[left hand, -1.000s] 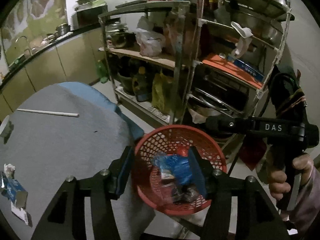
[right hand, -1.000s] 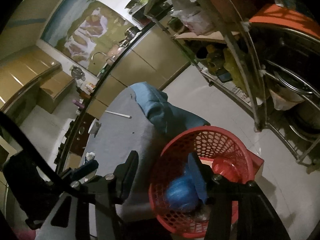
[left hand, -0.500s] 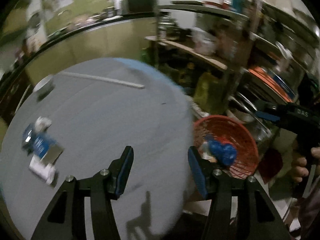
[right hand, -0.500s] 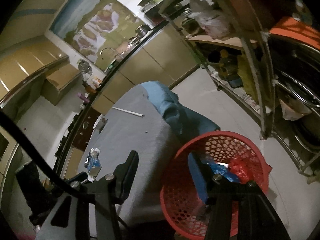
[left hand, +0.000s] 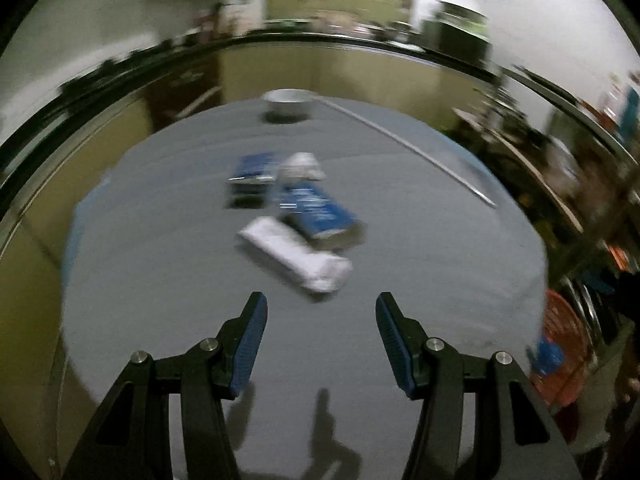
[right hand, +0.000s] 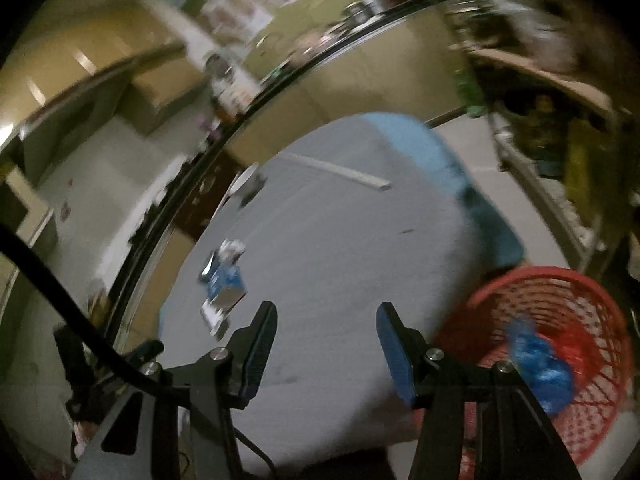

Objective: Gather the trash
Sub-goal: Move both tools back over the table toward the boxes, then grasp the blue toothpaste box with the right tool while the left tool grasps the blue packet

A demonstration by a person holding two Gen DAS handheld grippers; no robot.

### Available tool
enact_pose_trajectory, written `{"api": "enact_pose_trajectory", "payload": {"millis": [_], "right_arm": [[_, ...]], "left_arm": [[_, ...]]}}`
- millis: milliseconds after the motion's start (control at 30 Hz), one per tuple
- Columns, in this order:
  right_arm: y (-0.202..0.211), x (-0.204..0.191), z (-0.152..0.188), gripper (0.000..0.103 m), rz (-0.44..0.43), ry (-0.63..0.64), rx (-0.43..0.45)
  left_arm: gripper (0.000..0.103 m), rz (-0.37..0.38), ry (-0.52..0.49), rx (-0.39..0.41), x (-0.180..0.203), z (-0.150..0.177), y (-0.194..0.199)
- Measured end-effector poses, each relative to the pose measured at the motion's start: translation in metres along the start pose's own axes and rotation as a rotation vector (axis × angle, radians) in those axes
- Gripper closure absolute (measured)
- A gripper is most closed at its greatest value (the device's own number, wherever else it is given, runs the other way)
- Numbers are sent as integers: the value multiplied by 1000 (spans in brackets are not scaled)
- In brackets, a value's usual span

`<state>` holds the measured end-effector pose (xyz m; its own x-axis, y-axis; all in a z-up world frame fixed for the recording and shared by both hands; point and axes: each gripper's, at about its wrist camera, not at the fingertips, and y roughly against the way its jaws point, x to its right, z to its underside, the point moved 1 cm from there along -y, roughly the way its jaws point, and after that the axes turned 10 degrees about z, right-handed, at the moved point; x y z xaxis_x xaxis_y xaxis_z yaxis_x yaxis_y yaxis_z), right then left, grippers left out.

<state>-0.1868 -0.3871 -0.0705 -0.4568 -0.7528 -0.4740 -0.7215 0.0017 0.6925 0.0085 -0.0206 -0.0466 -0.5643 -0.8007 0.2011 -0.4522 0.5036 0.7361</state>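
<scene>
Left wrist view: my left claw (left hand: 321,344) hangs over the grey surface (left hand: 420,288) with its jaws apart and nothing between them. Just past the tips lies a white wrapper (left hand: 294,254), touching a blue packet (left hand: 316,210) behind it, then a smaller blue packet (left hand: 254,166) and a bowl (left hand: 289,101) at the far edge. Right claw (right hand: 326,350) is empty too, jaws apart. Red basket (right hand: 560,300) sits off the surface's right side, blue trash (right hand: 540,372) inside.
</scene>
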Motion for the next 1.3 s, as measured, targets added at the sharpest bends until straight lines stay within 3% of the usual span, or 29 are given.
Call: {"api": "enact_pose_trajectory", "payload": {"millis": [233,433,600,933,1167,1300], "right_arm": [[-60,-97,-2,47,-81,170,-91],[-112,-163,-5,47,-102,290,-149],[-160,-198,-9,47,-122,319,-196],[-238,-246,-16,41,-39,397,-211],[-269,-273,-7,35,75,543,-203],[-281,-271,-5,34,96,554,-221]], "left_arm": [[45,-121,94,22,-65,10,7],[45,-139,132,14,-90,14,2],[45,-145,151,1,-105,17,-6],[45,-153,215,-2,-144,9,-14],[45,-160,223,14,-160,-5,-18],[44,-140,223,25,-160,-18,-20]]}}
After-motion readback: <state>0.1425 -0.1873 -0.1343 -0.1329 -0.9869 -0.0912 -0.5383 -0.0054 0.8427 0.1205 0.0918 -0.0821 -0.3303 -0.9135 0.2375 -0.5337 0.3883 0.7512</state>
